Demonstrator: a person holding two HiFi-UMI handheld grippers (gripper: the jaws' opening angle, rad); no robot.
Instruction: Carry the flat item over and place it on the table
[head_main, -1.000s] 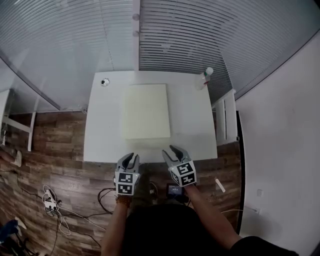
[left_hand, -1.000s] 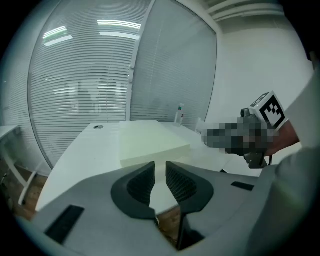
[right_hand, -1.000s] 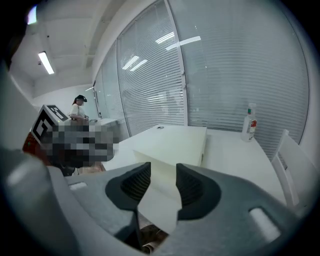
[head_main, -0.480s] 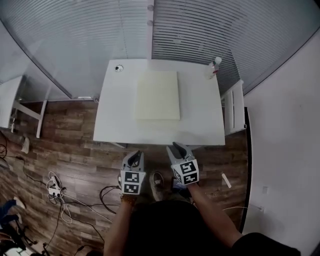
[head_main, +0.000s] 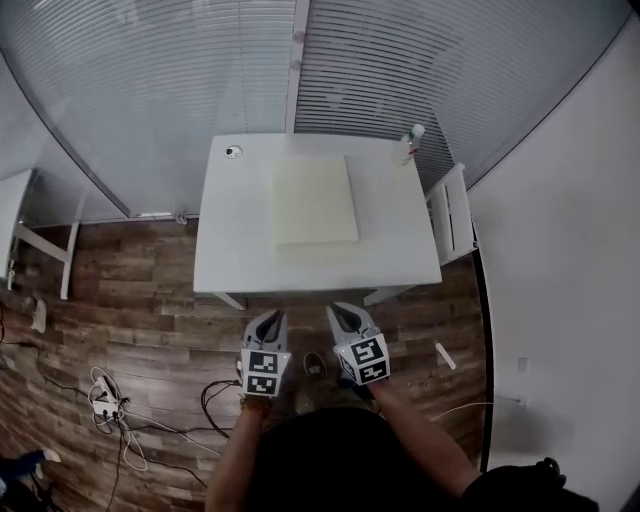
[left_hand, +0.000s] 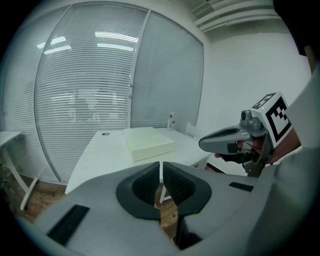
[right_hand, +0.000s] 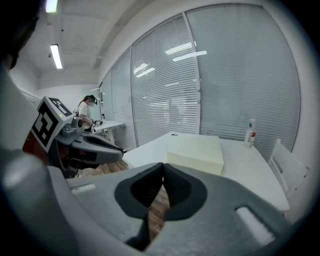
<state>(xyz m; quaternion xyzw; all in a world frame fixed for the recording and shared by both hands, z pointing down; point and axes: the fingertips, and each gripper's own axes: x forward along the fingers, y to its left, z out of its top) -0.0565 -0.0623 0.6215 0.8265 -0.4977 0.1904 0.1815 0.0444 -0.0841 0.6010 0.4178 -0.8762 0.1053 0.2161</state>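
Wood-plank floor (head_main: 130, 290) spreads beneath a white bench (head_main: 230, 250) that stands against a wall of glass panels with slatted blinds (head_main: 150, 90). On the bench lies the flat item (head_main: 315, 200), a pale cream slab. It rests flat near the middle, a little toward the 12 o'clock edge, with its long sides running from 12 to 6 o'clock. Neither gripper touches it.

A small bottle (head_main: 412, 142) stands upright at the bench's 1 o'clock corner. A small round object (head_main: 233, 151) sits at the 11 o'clock corner. Both are well apart from the flat item. A white chair (head_main: 452, 215) stands just beside the bench at 3 o'clock. Cables and a power strip (head_main: 103, 405) lie on the floor at 8 o'clock.

The 2 grippers hover side by side over the floor at 6 o'clock of the bench, clear of its edge and pointing toward it. The left gripper (head_main: 268, 320) has its fingers (left_hand: 145, 186) pressed together with nothing between them. The right gripper (head_main: 340, 312) has just been closing its fingers (right_hand: 177, 190). They now meet at the tips, and nothing is between them either.
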